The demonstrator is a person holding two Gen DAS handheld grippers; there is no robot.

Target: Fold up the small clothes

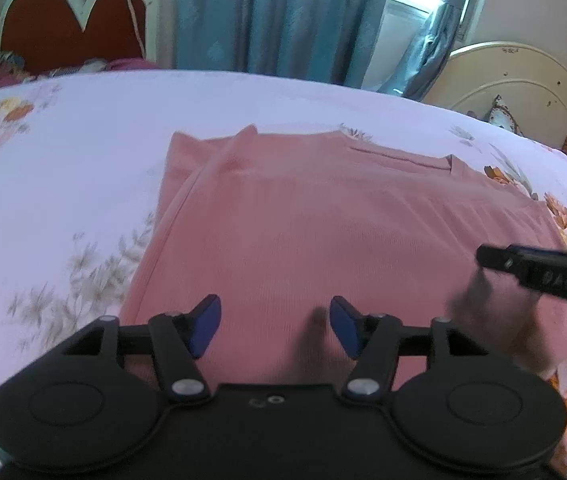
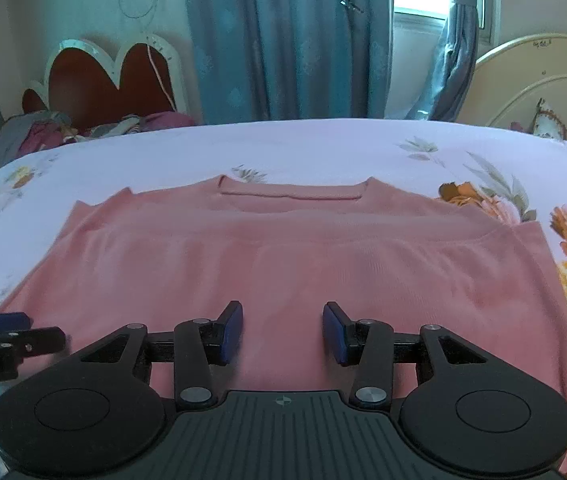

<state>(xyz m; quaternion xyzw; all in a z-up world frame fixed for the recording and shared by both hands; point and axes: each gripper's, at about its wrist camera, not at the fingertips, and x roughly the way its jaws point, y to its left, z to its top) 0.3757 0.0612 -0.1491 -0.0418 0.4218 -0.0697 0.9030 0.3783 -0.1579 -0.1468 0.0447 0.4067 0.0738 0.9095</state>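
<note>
On the bed (image 2: 323, 148), spread over a pale floral sheet, lies a pink top (image 2: 283, 256), already doubled over: a folded edge runs across it below the neckband (image 2: 289, 192), which points toward the far side. Both grippers hover over the near part of the cloth. The left gripper (image 1: 275, 326) has its jaws apart with nothing between the blue pads, only pink cloth showing beneath them. The right gripper (image 2: 282, 332) likewise stands with jaws apart and empty, above the middle of the near edge.

By the look of it, the top is a light, limp knit with fine ribbing. It should drape and sag the moment it is lifted, and a single layer will likely peel away from the one under it unless both are pinched together. The weave looks grippy rather than slick, so the pads ought to hold it with little pressure, and nothing about it is fragile. Good places to take hold seem to be the two near corners or the side edges, pinching all layers at once; a grab in mid-panel would probably just bunch the cloth up.
</note>
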